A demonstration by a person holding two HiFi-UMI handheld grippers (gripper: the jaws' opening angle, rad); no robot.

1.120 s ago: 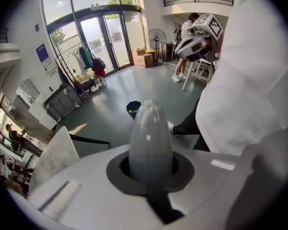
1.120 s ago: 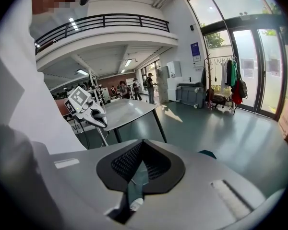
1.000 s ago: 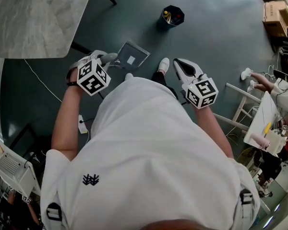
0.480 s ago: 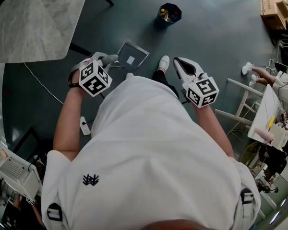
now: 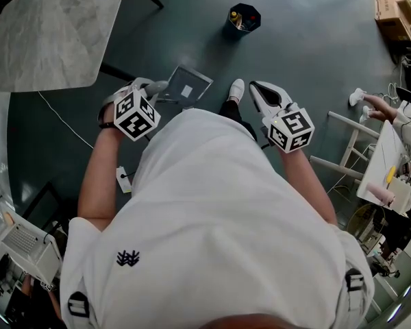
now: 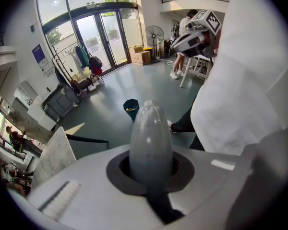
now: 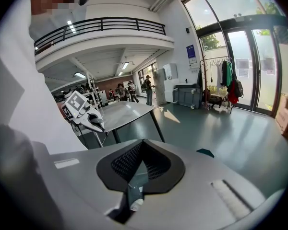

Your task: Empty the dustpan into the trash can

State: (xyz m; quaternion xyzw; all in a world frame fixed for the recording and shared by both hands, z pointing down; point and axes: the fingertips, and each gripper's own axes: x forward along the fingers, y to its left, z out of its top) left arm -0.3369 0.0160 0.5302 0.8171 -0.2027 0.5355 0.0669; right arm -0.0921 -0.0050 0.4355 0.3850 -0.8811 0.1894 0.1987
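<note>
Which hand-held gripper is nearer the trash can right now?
Right. The right hand-held gripper sits almost directly below the trash can in the head view; the left hand-held gripper, clamped on the dustpan handle, is farther off to its left.

the left gripper (image 5: 155, 86) and its dustpan (image 5: 186, 88) have shifted slightly lower in the head view.

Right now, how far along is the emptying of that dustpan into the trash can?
Done: the left gripper is shut on the handle of the dustpan. In hand: the pan is held over the floor, well apart from the trash can, which holds some litter. Left: reaching the can and tipping the pan in. The right gripper is shut and empty.
</note>
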